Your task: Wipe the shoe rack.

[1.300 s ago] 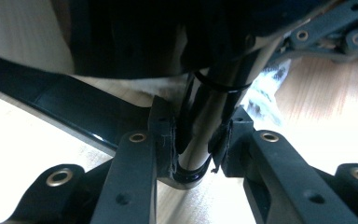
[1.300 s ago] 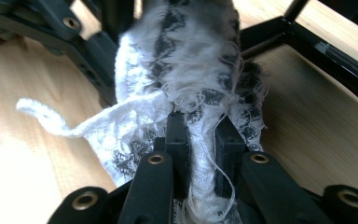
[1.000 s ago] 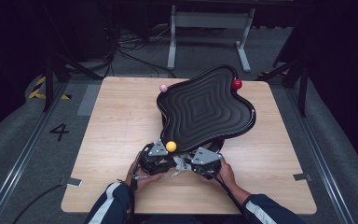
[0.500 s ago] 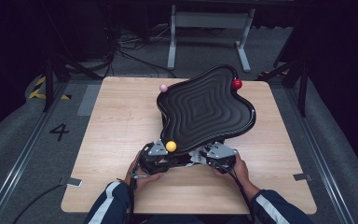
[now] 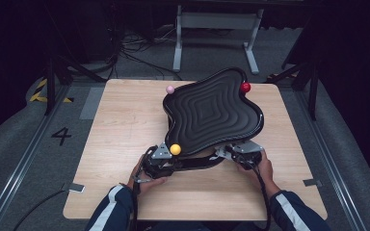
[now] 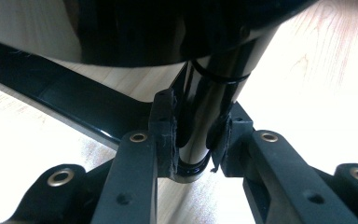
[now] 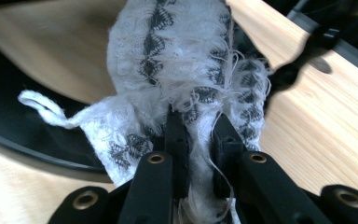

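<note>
Black wavy tray (image 5: pixel 212 115) sits mid-right on counter (image 5: pixel 125 125), tilted up on its stand, long axis running near-left to far-right w/ red ball (image 5: pixel 245 87) corner pointing away. Left gripper (image 6: pixel 193 140) clenched on glossy black stand post (image 6: pixel 209 102) under tray. Right gripper (image 7: pixel 199 135) clamped on frayed white cloth (image 7: pixel 177 60) at tray's near-right edge.

Both forearms, in dark sleeves with a white stripe, come up from the near edge of the desk (image 5: pixel 125 125). The left hand (image 5: pixel 147 174) holds the left tongs (image 5: pixel 166 159) at the near left corner of the black tray (image 5: pixel 212 113); their jaws are closed around a glossy black post (image 6: pixel 209 116) under the tray. The right hand (image 5: pixel 260 166) holds the right tongs (image 5: pixel 231 151) at the tray's near right edge, jaws clamped on a white lace cloth (image 7: pixel 186 60).
</note>
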`<state>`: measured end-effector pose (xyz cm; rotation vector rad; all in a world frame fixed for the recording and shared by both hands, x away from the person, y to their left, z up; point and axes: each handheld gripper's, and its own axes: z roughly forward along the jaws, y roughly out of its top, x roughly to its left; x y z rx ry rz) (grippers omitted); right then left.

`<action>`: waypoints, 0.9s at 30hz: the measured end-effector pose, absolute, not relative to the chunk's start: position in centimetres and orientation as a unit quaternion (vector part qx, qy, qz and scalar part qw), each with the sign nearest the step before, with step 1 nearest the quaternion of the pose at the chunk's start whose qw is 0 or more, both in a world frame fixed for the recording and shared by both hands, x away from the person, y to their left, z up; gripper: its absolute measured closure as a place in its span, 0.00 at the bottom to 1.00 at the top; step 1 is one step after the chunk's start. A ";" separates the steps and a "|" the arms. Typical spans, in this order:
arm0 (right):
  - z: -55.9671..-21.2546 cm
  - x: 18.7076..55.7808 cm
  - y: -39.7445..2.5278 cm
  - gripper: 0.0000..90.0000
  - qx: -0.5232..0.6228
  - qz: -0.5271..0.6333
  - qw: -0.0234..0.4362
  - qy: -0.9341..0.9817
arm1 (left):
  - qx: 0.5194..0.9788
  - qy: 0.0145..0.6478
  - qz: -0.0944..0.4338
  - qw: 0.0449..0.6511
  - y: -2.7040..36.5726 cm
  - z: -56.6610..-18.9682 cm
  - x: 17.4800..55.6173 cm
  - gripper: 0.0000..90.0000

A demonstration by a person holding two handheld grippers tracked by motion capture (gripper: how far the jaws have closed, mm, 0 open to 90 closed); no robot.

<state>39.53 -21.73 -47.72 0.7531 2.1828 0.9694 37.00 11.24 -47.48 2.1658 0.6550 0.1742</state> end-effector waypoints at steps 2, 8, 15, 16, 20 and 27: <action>-47.6 40.0 -22.5 0.89 0.291 0.353 0.334 0.824 | 0.865 0.262 0.069 0.423 11.3 -47.5 37.0 0.80; -48.0 40.5 -23.8 0.89 0.293 0.353 0.335 0.823 | 0.863 0.263 0.067 0.427 11.4 -47.5 37.1 0.80; -47.8 39.8 -22.6 0.90 0.285 0.362 0.323 0.826 | 0.862 0.261 0.067 0.429 11.7 -47.6 37.4 0.80; -47.7 39.7 -22.5 0.90 0.287 0.368 0.314 0.827 | 0.861 0.262 0.066 0.430 11.7 -47.6 37.4 0.80; -47.4 38.7 -20.8 0.89 0.264 0.361 0.285 0.848 | 0.861 0.262 0.064 0.432 11.7 -47.7 37.4 0.80; -47.7 37.2 -16.9 0.89 0.223 0.383 0.269 0.855 | 0.861 0.264 0.068 0.430 11.6 -47.7 37.3 0.80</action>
